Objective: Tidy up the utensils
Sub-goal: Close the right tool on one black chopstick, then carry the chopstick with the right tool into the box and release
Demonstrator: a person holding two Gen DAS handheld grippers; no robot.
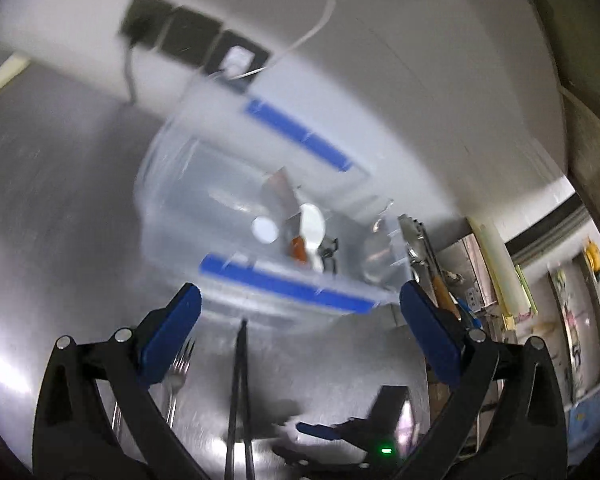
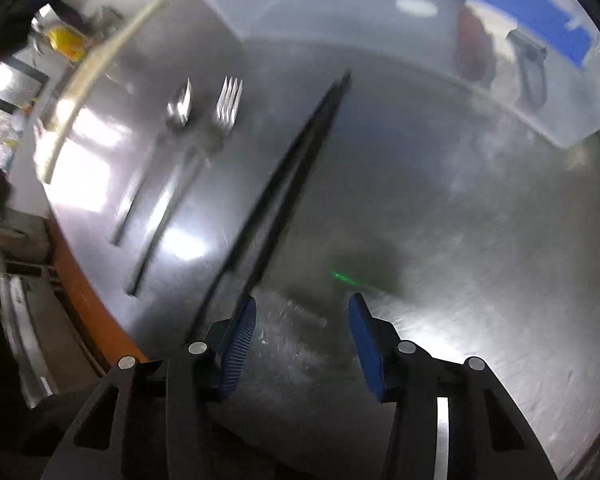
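A clear plastic bin (image 1: 204, 216) with blue tape strips stands on the steel table; inside lie a white spoon (image 1: 312, 224) and an orange-handled utensil (image 1: 299, 249). Black chopsticks (image 1: 240, 392) lie on the table in front of the bin, also in the right wrist view (image 2: 292, 176). Two steel forks (image 2: 196, 136) lie side by side left of the chopsticks; one shows by my left finger (image 1: 178, 376). My left gripper (image 1: 300, 312) is open and empty above the chopsticks. My right gripper (image 2: 302, 320) is open and empty, its left finger (image 2: 240, 344) beside the chopsticks' near ends.
The bin's near wall (image 2: 500, 64) fills the top of the right wrist view. The table's left edge (image 2: 88, 296) has an orange trim. Black wall sockets (image 1: 192, 36) with a white cable sit behind the bin. Tools and clutter (image 1: 440, 280) stand right of the bin.
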